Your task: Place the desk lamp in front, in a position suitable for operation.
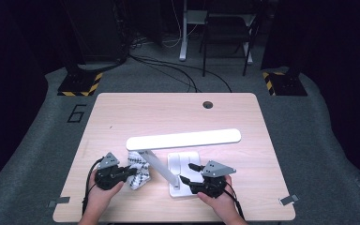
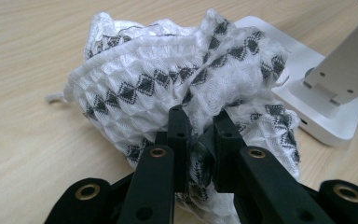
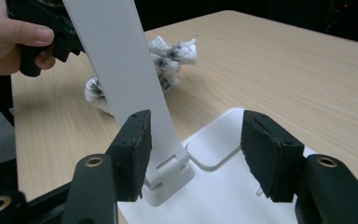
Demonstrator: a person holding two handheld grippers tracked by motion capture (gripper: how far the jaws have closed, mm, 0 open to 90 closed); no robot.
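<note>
Cloth: a crumpled white waffle-weave cloth with rows of dark grey diamond shapes (image 2: 168, 79), bunched in a soft heap on the table, just beside the lamp's base on its left in the high view.
Left gripper: the black two-jaw left gripper (image 2: 199, 135) has its jaws pressed together on a fold of the cloth; fabric shows pinched between them.
Left hand: the person's left hand (image 1: 104, 190) wraps the gripper body near the table's front edge; a black cable trails from it.
Lamp: a white plastic desk lamp (image 1: 183, 138) with a long flat bar head, lit and glowing, on a slanted flat arm hinged to a flat rectangular base (image 3: 223, 186); a smooth rounded square panel is set into the base.
Right gripper: the black right gripper (image 3: 196, 149) stands with its jaws apart over the lamp's base, near the hinge; the rough dark pads (image 3: 270, 154) grip nothing, and the arm rises just beside the left one.
Right hand: the person's right hand (image 1: 221, 201) holds this gripper, which carries a grey three-cornered plate on top.
Table: a pale wood-grain table (image 1: 122, 112) with rounded corners and a small round hole near its far edge.
Writing: a large dark "6" (image 1: 77, 114) marked on the grey floor beside the table.
</note>
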